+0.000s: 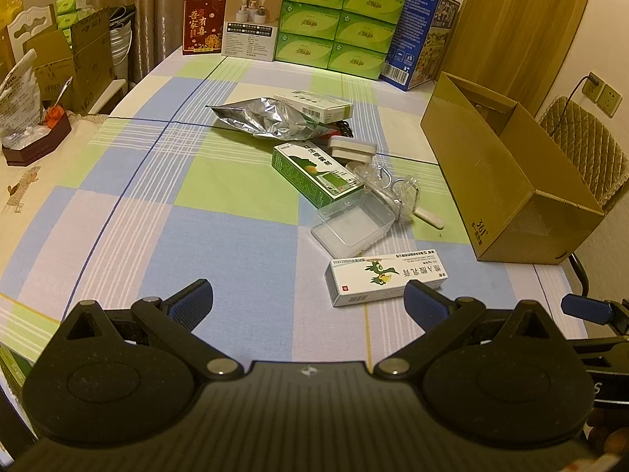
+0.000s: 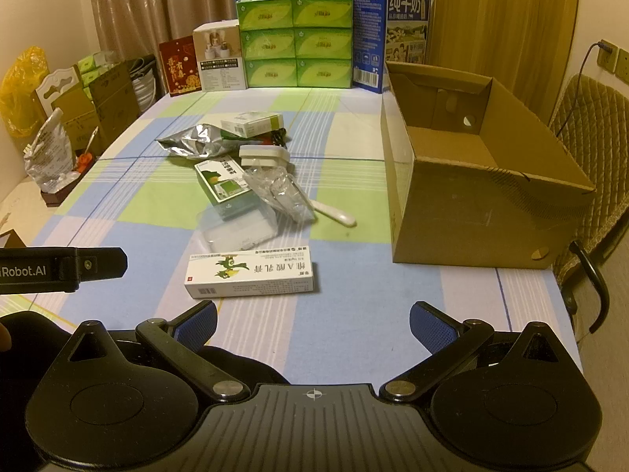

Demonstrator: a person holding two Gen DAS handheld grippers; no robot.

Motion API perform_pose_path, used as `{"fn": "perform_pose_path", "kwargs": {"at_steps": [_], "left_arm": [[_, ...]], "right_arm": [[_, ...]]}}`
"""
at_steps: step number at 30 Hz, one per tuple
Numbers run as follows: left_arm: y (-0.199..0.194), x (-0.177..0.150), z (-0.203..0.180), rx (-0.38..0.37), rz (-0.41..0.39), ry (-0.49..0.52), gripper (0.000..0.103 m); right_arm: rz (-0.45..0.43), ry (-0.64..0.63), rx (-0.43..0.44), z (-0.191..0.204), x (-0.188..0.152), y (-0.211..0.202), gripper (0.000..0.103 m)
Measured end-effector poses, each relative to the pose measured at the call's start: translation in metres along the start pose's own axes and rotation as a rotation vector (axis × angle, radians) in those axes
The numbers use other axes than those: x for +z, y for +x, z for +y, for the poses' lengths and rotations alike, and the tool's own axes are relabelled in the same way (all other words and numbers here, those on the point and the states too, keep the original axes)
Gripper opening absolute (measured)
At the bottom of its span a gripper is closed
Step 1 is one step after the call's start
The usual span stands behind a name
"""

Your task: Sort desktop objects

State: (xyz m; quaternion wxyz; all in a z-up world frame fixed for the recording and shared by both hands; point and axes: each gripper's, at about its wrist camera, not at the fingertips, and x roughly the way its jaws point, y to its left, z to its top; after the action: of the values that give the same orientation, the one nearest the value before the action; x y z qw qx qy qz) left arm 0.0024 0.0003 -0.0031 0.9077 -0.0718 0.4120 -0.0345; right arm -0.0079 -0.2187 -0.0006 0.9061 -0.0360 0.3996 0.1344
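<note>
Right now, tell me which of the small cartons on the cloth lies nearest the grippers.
The white ointment carton with the green bird picture: it lies alone at the near end, while the green carton and the white-green one lie farther back.

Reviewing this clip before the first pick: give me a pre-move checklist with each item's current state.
1. Left tongs open, nothing between: ok.
2. Right tongs open, nothing between: ok.
3. Nearest white ointment box lies flat, clear of the pile: ok.
4. Cardboard box open at top, interior looks empty: ok.
5. Clear plastic tray free of green box: not ok, they touch.
6. Items under foil bag: cannot tell.
</note>
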Motion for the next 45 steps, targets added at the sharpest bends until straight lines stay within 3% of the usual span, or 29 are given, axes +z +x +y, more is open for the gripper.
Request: {"fn": "perform_pose_path", "kwargs": {"at_steps": [38,41,45], "left_arm": [[0.000,0.000,0.001,0.003,-0.001,-0.012,0.102],[0.000,-0.001,0.000,0.003,-0.002,-0.013,0.102],[-0.001,0.000,0.001,0.000,0.000,-0.019,0.102]], "right_arm": [[0.008,0.016,0.004,-0.003,-0.002,0.002,0.101],[0.004,0.020,0.056,-0.007,0.002,-0.001,0.101],[-0.038,-0.075,0.070,-0.005,0.011,-0.006,0.101]]}}
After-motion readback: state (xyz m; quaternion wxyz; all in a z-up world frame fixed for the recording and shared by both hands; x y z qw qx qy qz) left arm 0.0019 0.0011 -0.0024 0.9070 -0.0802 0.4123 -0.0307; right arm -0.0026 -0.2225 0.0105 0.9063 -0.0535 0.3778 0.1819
